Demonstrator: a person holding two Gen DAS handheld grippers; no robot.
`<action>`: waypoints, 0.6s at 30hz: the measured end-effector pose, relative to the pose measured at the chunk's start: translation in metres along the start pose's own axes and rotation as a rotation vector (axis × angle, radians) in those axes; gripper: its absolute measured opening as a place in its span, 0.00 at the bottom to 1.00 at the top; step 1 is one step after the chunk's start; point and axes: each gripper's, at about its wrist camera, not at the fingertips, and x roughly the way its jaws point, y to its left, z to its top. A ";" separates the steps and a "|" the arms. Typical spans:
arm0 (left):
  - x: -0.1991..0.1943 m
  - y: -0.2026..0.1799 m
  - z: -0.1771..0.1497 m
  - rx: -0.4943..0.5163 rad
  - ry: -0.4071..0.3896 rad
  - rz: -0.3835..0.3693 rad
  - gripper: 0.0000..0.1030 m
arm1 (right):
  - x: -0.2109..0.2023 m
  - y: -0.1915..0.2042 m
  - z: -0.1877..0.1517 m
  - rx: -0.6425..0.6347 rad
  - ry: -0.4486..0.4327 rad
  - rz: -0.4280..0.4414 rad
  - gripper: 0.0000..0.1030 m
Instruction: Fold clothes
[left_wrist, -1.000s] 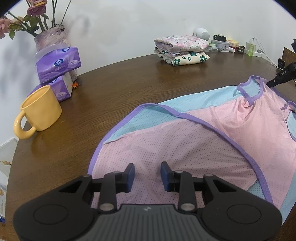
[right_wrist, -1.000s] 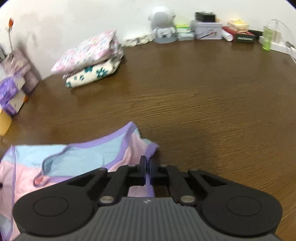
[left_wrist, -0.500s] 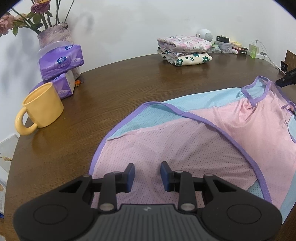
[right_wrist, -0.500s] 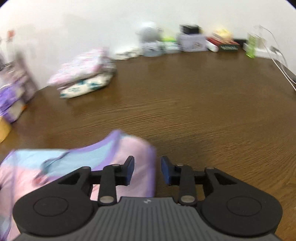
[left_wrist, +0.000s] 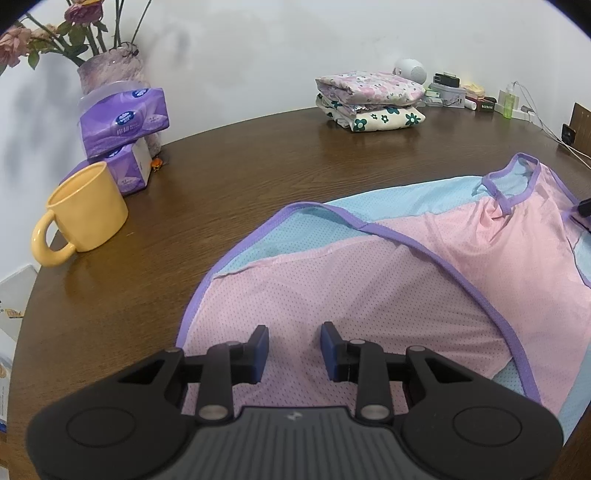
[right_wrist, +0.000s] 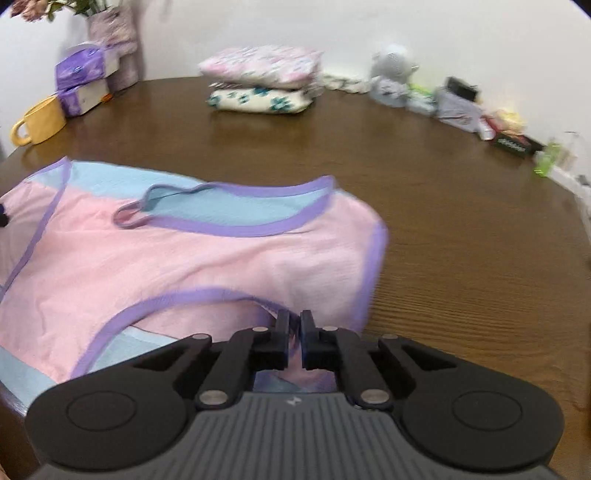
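A pink and light-blue mesh garment (left_wrist: 369, 280) with purple trim lies spread on the brown wooden table (left_wrist: 221, 166). My left gripper (left_wrist: 294, 338) hovers open just above its pink hem end, with nothing between its fingers. In the right wrist view the same garment (right_wrist: 184, 258) fills the left half, its neckline and shoulder toward the far side. My right gripper (right_wrist: 292, 328) is shut on the garment's near purple-trimmed edge, and fabric shows between the pads.
A stack of folded floral clothes (left_wrist: 369, 99) sits at the table's back. A yellow mug (left_wrist: 85, 214), purple tissue packs (left_wrist: 123, 118) and a flower vase (left_wrist: 110, 70) stand at the left. Small boxes and bottles (right_wrist: 458, 103) line the back right wall.
The right gripper let go of the shoulder corner, opened, shifted to the garment's near edge and shut on it; its view swung left. The left gripper stayed open and rose slightly.
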 end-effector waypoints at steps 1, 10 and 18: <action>0.000 -0.001 0.000 -0.002 0.000 0.003 0.28 | -0.003 -0.005 -0.002 0.000 0.001 -0.019 0.05; 0.000 -0.003 0.000 0.002 0.000 0.016 0.28 | -0.019 -0.017 0.005 0.091 -0.088 0.026 0.33; 0.000 -0.003 -0.001 0.002 -0.008 0.011 0.28 | 0.011 -0.015 0.045 0.123 -0.105 -0.002 0.32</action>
